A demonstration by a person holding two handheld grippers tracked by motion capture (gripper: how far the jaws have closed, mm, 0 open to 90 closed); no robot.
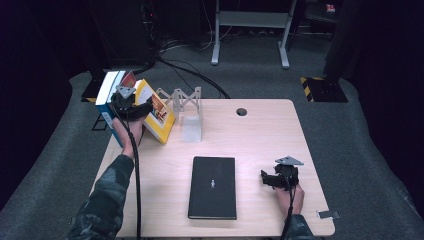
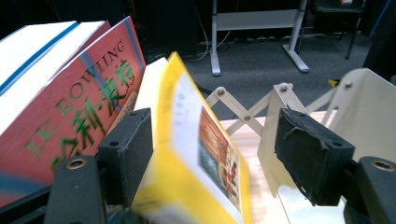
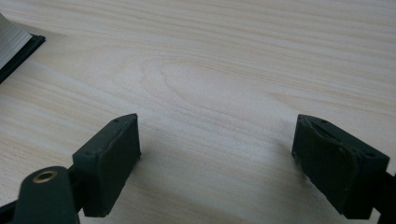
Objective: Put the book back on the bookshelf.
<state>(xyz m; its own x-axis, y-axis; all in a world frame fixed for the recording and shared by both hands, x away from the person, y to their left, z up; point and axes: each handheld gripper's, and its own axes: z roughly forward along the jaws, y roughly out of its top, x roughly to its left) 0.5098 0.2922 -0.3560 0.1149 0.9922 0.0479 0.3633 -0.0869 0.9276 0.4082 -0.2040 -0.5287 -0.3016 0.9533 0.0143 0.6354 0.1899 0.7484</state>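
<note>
A yellow book [image 1: 159,117] leans tilted against a red book [image 1: 129,79] and a white-and-blue book [image 1: 107,92] at the table's far left corner. My left gripper [image 1: 131,107] is at these books. In the left gripper view the yellow book [image 2: 196,186] stands between the jaws of the left gripper [image 2: 215,144], close to the left pad and well apart from the right pad, so the gripper is open. The red book [image 2: 79,107] lies behind it. My right gripper [image 1: 267,179] rests low over bare wood at the front right, and the right gripper [image 3: 217,144] is open with nothing between its pads.
A black book [image 1: 212,186] lies flat at the table's middle front, and the corner of the black book [image 3: 14,46] appears in the right gripper view. A white folding rack [image 1: 187,105] stands right of the leaning books. A cable hole [image 1: 242,111] sits near the table's [image 1: 260,135] far edge.
</note>
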